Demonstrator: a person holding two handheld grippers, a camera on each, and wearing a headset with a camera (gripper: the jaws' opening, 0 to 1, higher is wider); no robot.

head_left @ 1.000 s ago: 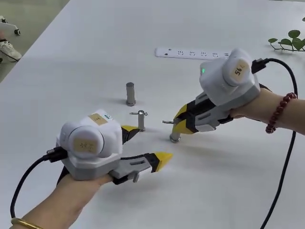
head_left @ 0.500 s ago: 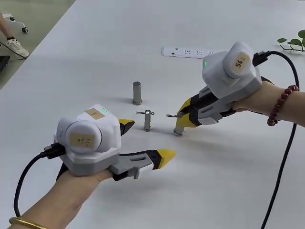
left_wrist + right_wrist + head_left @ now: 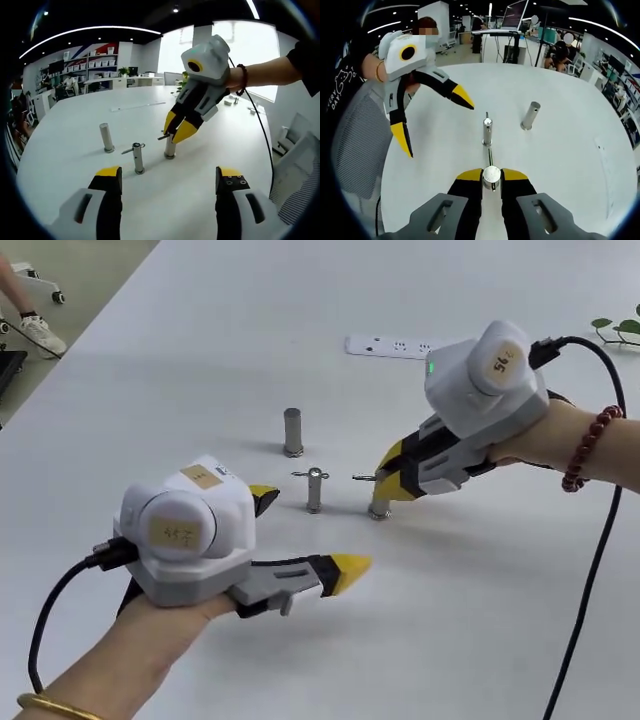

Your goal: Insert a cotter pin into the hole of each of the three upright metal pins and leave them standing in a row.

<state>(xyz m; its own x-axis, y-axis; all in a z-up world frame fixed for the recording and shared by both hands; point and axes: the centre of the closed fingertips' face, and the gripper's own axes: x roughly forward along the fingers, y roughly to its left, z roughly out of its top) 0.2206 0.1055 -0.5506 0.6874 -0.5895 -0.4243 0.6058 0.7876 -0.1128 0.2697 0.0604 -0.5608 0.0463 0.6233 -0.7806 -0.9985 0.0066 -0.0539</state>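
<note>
Three metal pins stand on the white table (image 3: pixel 200 360). The far pin (image 3: pixel 293 432) (image 3: pixel 106 137) (image 3: pixel 530 115) is bare. The middle pin (image 3: pixel 314 489) (image 3: pixel 138 157) (image 3: pixel 487 131) has a cotter pin across its top. My right gripper (image 3: pixel 386 478) (image 3: pixel 491 180) is at the top of the near pin (image 3: pixel 380 507) (image 3: pixel 170 148), its jaws either side of the pin's head. It is shut on a cotter pin (image 3: pixel 362 478) whose end sticks out to the left. My left gripper (image 3: pixel 308 533) (image 3: pixel 168 175) is open and holds nothing, a little short of the middle pin.
A white power strip (image 3: pixel 400 346) lies at the far side of the table. Green plant leaves (image 3: pixel 620 325) show at the right edge. A black cable (image 3: pixel 590 580) trails from the right gripper across the table. The table's left edge borders the floor.
The head camera has shifted. The right gripper stays at the near pin's top with the cotter pin. The left gripper has drawn back slightly from the middle pin.
</note>
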